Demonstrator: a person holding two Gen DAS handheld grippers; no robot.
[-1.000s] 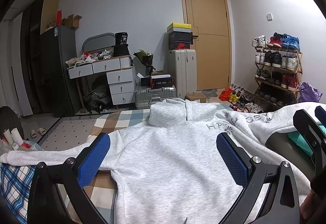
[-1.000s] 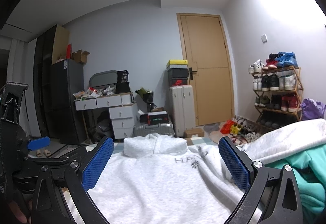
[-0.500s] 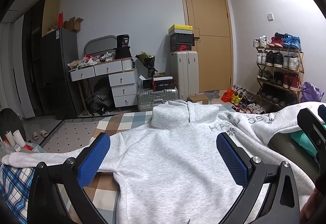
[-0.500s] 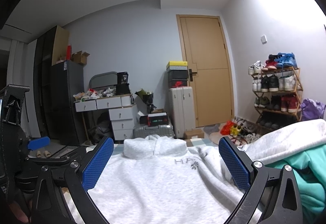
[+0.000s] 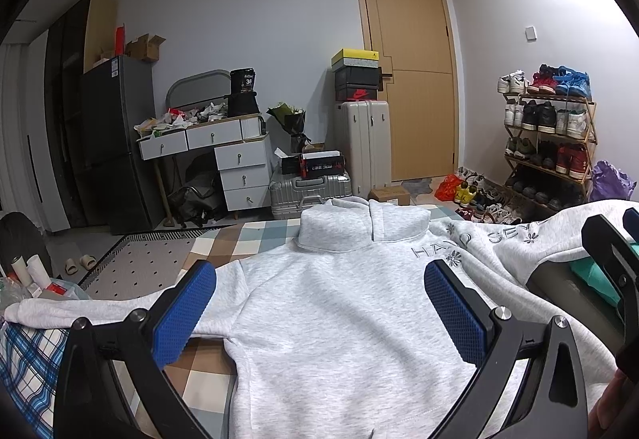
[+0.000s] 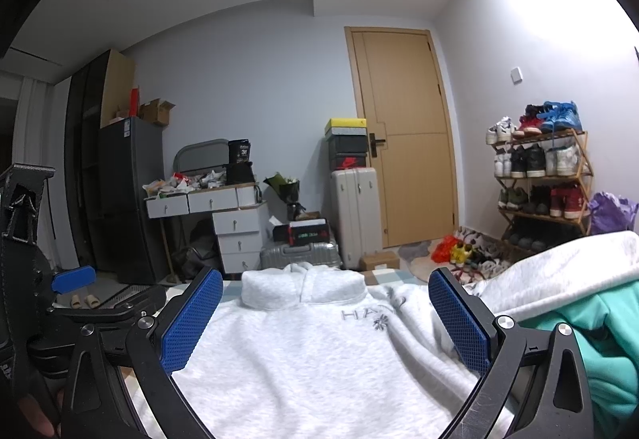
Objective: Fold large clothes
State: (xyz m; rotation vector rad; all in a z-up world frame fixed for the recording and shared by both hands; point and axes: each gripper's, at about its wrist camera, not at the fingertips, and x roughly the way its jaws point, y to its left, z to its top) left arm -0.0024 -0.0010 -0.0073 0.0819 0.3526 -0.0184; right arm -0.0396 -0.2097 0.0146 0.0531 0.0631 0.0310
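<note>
A light grey hoodie [image 5: 339,323] lies spread flat on a checked bed cover [image 5: 207,379], hood at the far end, left sleeve stretched out to the left [image 5: 60,313]. Its right sleeve with lettering drapes over a pile at the right [image 5: 515,239]. My left gripper [image 5: 319,311] is open and empty, hovering over the hoodie's lower body. My right gripper [image 6: 325,323] is open and empty over the hoodie [image 6: 311,359], just right of the left gripper [image 6: 76,279], which shows at its left edge.
A teal garment [image 6: 591,339] lies at the right under the grey sleeve. Beyond the bed stand a drawer desk [image 5: 235,159], suitcases [image 5: 365,143], a door [image 5: 411,79], a shoe rack [image 5: 547,143] and a dark fridge [image 5: 116,143].
Both grippers have tilted or lifted slightly, so the room sits a little lower in view. The hoodie has not moved and both grippers stay open.
</note>
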